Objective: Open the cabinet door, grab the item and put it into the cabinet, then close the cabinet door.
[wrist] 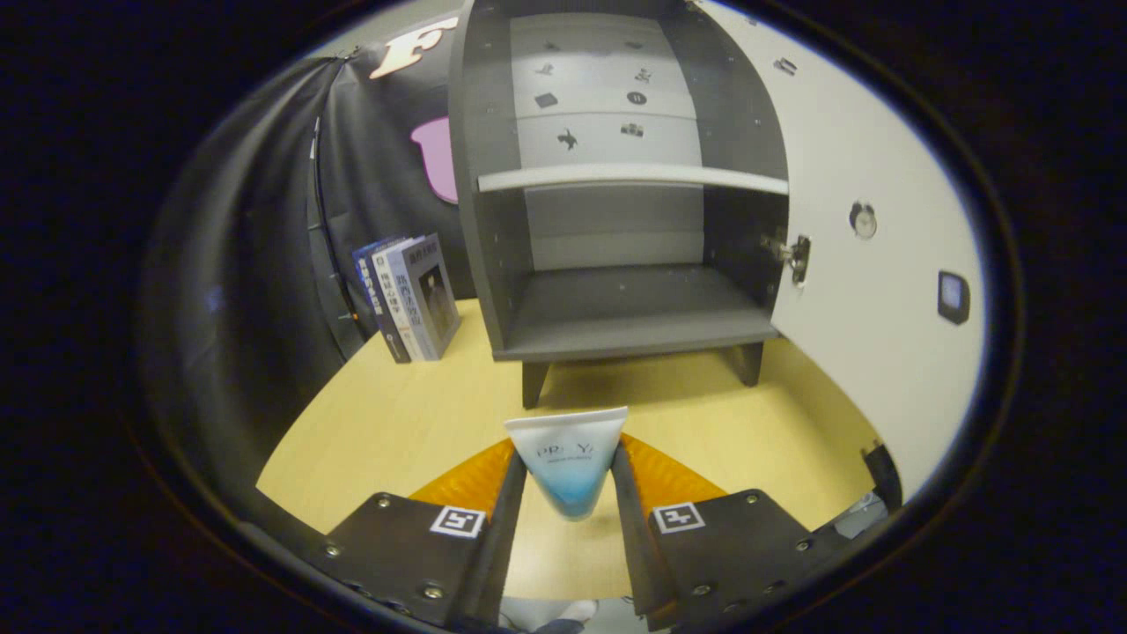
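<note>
Gripper [568, 480] fingers clamped on white-blue tube [568, 462], held above yellow table [396, 423]; grey cabinet [629, 317] just beyond, door [872, 291] swung open right; books [409, 295] far left.

Glossy plastic tube [568, 462]; matt grey cabinet [616, 308]; smooth wood-grain table [396, 423].

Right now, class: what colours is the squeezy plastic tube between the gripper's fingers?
White fading to blue tube, gripper view.

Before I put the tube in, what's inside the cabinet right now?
The cabinet, door open, shows one white shelf and a bare grey floor; nothing stored. The gripper is shut on the tube.
</note>
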A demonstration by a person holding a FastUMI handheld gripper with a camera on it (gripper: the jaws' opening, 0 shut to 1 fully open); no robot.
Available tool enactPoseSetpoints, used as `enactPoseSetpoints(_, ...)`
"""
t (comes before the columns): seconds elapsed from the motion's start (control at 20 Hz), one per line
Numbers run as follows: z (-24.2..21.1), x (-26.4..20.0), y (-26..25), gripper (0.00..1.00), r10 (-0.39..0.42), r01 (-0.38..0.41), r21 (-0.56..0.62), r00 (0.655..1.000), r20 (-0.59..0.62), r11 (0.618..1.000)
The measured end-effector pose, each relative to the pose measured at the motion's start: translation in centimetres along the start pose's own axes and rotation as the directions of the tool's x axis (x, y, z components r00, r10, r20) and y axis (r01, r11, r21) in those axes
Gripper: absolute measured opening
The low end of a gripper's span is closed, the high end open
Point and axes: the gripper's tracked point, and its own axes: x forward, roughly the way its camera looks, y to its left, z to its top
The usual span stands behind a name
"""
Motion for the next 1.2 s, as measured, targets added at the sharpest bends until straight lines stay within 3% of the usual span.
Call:
enactPoseSetpoints(0.3, 13.9, -2.5, -0.9, 0.55, 0.022, -0.021, -0.005, 0.981, 0.192, 1.0)
enactPoseSetpoints(0.65, 29.2, -1.4, -1.5, 0.54, 0.068, -0.059, -0.036, 0.914, 0.401, 0.998)
enactPoseSetpoints(0.85, 33.6, 2.2, -2.6, 0.54, 0.068, -0.061, -0.029, 0.887, 0.456, 0.998)
enactPoseSetpoints(1.05, 35.1, 6.8, -3.4, 0.54, 0.076, -0.075, -0.019, 0.885, 0.46, 0.997)
enactPoseSetpoints(1.2, 34.9, 9.6, -4.4, 0.54, 0.049, -0.04, -0.03, 0.896, 0.441, 0.999)
